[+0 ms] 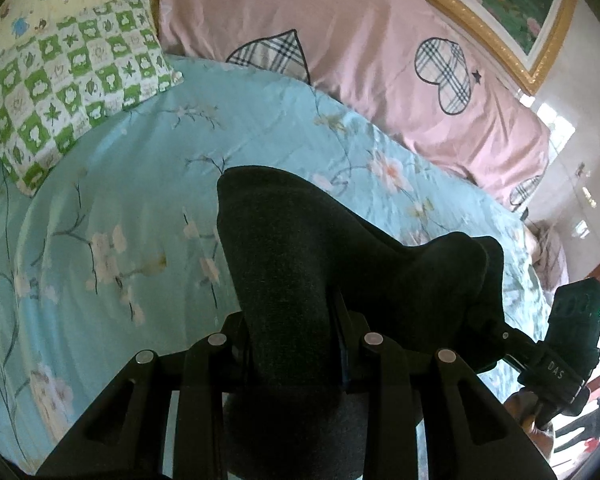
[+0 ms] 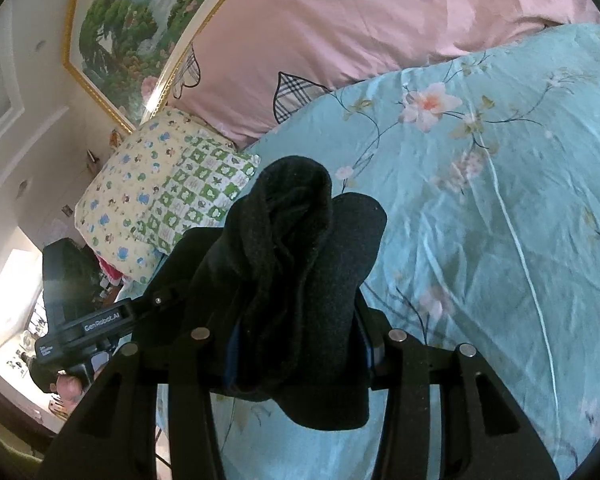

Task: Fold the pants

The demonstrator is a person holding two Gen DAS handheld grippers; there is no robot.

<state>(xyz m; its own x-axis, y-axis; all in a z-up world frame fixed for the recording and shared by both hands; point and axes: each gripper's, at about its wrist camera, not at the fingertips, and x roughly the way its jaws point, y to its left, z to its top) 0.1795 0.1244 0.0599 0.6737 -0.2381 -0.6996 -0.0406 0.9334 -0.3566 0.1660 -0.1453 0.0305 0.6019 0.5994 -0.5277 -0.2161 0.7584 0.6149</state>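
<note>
The pants (image 1: 300, 248) are dark charcoal knit cloth, bunched and lifted off the bed between both grippers. My left gripper (image 1: 292, 320) is shut on a thick fold of them, which drapes over and hides its fingertips. In the left wrist view the cloth stretches right to the other gripper's body (image 1: 568, 344). My right gripper (image 2: 296, 320) is shut on another bunched wad of the pants (image 2: 292, 264), its fingertips buried in the fabric. In the right wrist view the left gripper's body (image 2: 80, 328) shows at the lower left, with cloth running to it.
Below lies a light blue floral bedspread (image 1: 120, 208). A green-and-white checked pillow (image 1: 68, 92) and a pink duvet with plaid hearts (image 1: 380, 52) lie at the bed's head. A gold-framed painting (image 2: 132, 32) hangs on the wall behind. A person's hand (image 2: 70, 388) holds the left gripper.
</note>
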